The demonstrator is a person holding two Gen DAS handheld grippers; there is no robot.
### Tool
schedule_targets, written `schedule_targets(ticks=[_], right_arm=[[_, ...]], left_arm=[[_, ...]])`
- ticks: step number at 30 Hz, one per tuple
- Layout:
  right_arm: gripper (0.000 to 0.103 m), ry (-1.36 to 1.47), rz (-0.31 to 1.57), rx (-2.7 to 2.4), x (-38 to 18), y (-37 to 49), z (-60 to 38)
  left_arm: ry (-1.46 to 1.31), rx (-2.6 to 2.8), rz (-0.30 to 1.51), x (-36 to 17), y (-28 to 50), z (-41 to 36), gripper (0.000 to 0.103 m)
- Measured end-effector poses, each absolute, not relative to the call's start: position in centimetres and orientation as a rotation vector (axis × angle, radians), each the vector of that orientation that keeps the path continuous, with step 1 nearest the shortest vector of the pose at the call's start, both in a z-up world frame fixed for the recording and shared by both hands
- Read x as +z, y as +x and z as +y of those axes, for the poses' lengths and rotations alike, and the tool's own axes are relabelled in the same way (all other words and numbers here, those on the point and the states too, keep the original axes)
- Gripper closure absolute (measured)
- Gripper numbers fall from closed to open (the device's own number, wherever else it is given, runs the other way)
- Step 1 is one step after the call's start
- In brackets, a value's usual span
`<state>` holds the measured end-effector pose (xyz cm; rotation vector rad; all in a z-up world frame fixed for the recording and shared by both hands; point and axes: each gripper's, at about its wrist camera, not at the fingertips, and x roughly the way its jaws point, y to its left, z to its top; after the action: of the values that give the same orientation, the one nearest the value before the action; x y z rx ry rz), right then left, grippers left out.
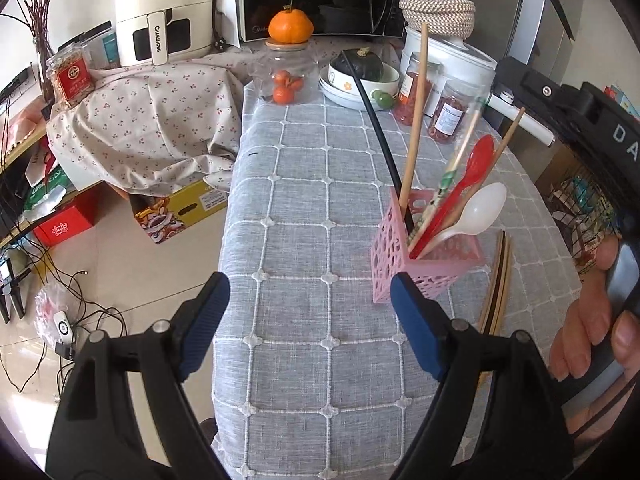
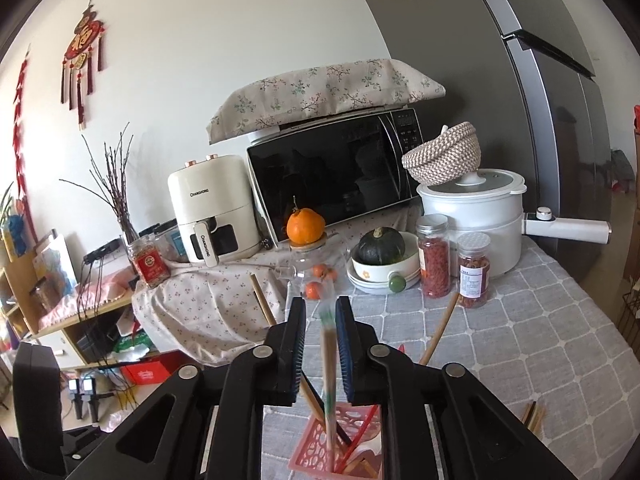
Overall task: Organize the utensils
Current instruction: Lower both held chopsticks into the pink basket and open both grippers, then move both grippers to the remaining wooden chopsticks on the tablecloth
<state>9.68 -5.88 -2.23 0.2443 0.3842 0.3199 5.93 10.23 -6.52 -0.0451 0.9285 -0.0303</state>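
Most utensils stand in the pink holder [image 1: 424,264]; chopsticks [image 1: 498,280] remain on the bench [image 1: 304,240]. Left gripper [image 1: 308,320] wide, empty; right gripper [image 2: 320,344] slackly around sleeved chopsticks [image 2: 329,356]

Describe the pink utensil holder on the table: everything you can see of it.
The pink utensil holder is a small square box, plastic by its look, with walls pierced by round and oval holes. It stands upright, open-topped, on the grey checked tablecloth. Leaning out of it are a wooden stick, a black stick, a red spoon, a white spoon and wrapped chopsticks. More chopsticks lie on the cloth beside it. The open left gripper does not grip it.
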Motion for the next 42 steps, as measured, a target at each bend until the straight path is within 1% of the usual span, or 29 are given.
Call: schedule_targets(ticks=[3,5,11,13,15,20,24,28,32,38,42], right_arm=[[0.075,0.246,0.379,0.339,-1.4,9.2,-6.4],[0.064,0.245,0.375,0.353,-0.7,8.9,-6.8],[0.052,0.224,0.368,0.360,1.2,7.5,-9.7],[0.045,0.221,0.375,0.345,1.5,7.2,-11.1],[0.043,0.222,0.390,0.326,1.6,6.9,-12.7],[0.031,0.192,0.449,0.265,0.8,6.6,-16.1],[0.027,0.165,0.541,0.216,-1.1,6.7,-18.2],[0.026,0.149,0.652,0.179,-3.2,7.5,-19.8],[0.026,0.207,0.783,0.146,-5.8,8.6,-21.8],[0.026,0.288,1.042,0.056,-10.8,10.9,-24.1],[0.026,0.325,1.178,0.019,-14.1,11.8,-24.6]], left_arm=[[-0.034,-0.042,0.918,-6.4,5.8,9.7,0.020],[-0.025,-0.048,0.913,-6.4,5.7,9.3,0.020],[-0.013,-0.072,0.908,-6.4,5.6,8.3,0.020],[-0.020,-0.088,0.912,-6.5,5.7,7.8,0.020],[-0.025,-0.102,0.914,-6.6,5.7,7.3,0.020],[-0.026,-0.144,0.924,-7.3,5.7,5.5,0.020],[-0.018,-0.173,0.939,-7.9,5.8,4.0,0.020],[0.011,-0.189,0.962,-8.8,5.9,2.5,0.020],[0.034,-0.206,0.987,-9.5,5.9,1.5,0.020],[0.037,-0.227,1.032,-10.5,6.0,0.6,0.020],[0.025,-0.234,1.057,-11.0,6.2,0.3,0.020]])
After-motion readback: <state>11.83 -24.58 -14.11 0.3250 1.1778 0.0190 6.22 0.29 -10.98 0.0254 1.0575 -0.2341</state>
